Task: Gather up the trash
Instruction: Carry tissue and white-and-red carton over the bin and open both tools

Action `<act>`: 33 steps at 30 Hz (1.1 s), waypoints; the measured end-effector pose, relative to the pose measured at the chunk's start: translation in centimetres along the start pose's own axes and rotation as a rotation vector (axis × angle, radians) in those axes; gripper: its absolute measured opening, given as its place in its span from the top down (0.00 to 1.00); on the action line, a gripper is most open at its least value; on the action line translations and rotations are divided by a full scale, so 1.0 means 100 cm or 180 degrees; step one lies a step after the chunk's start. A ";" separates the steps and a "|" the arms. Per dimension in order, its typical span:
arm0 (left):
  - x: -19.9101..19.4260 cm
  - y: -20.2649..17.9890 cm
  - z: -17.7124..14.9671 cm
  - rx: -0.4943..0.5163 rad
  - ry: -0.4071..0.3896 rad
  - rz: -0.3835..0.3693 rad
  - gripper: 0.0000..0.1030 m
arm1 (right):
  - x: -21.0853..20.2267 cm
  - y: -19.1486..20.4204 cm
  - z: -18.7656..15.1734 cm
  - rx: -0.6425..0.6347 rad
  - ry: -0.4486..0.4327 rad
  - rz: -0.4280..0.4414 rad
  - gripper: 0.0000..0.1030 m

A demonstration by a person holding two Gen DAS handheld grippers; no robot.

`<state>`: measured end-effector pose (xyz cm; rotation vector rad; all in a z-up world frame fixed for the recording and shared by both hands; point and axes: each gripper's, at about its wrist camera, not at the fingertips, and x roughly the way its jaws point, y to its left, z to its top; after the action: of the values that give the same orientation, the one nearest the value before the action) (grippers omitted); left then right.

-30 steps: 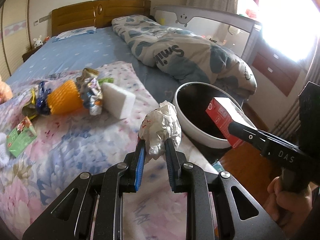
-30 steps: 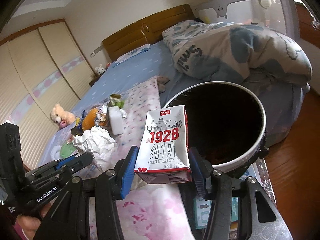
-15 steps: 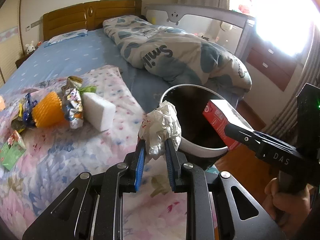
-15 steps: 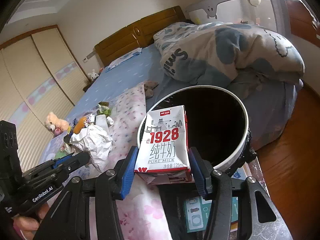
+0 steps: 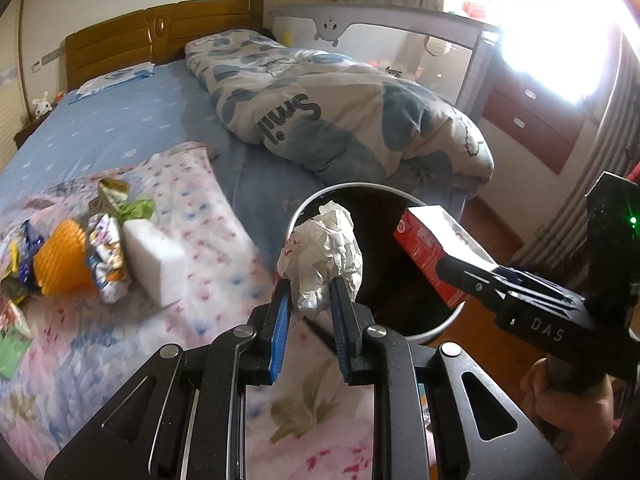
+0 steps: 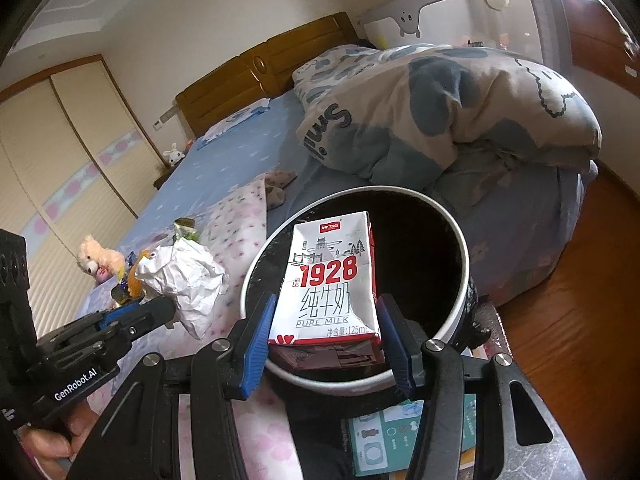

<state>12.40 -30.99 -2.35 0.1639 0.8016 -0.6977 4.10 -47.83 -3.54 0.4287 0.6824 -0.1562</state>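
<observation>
My left gripper point(image 5: 310, 306) is shut on a crumpled white paper ball point(image 5: 322, 256) and holds it at the near left rim of the round trash bin point(image 5: 304, 208). It also shows in the right wrist view point(image 6: 184, 280). My right gripper point(image 6: 326, 324) is shut on a red-and-white milk carton point(image 6: 332, 276) marked "1928", held over the bin's dark opening point(image 6: 424, 264). The carton shows in the left wrist view point(image 5: 432, 248) above the bin's right side.
On the floral cloth point(image 5: 200, 200) on the bed lie an orange foam net point(image 5: 60, 256), wrappers point(image 5: 106, 256), a white foam block point(image 5: 154, 264) and green packets point(image 5: 12, 348). A bunched duvet point(image 5: 340, 120) lies behind the bin. Wooden floor point(image 6: 580, 300) is at right.
Both grippers have moved toward the bin with their loads. The carton now hangs over the opening and the paper ball reaches the bin's rim.
</observation>
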 end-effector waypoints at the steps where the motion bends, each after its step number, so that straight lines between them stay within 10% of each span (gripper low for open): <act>1: 0.003 -0.001 0.002 0.0010 0.0010 0.0002 0.82 | 0.001 -0.001 0.001 0.0003 -0.0002 -0.0005 0.50; 19: 0.046 -0.012 0.021 0.0026 0.0227 -0.0054 0.80 | 0.019 -0.019 0.021 0.0065 0.0061 -0.0096 0.50; 33: 0.042 0.001 0.005 -0.0106 0.0272 -0.0043 0.49 | 0.015 -0.022 0.022 0.0221 -0.0001 -0.0110 0.42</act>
<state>14.80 -33.25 -4.98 0.1593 0.8962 -0.6932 5.93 -50.72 -3.73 0.4835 0.6857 -0.2130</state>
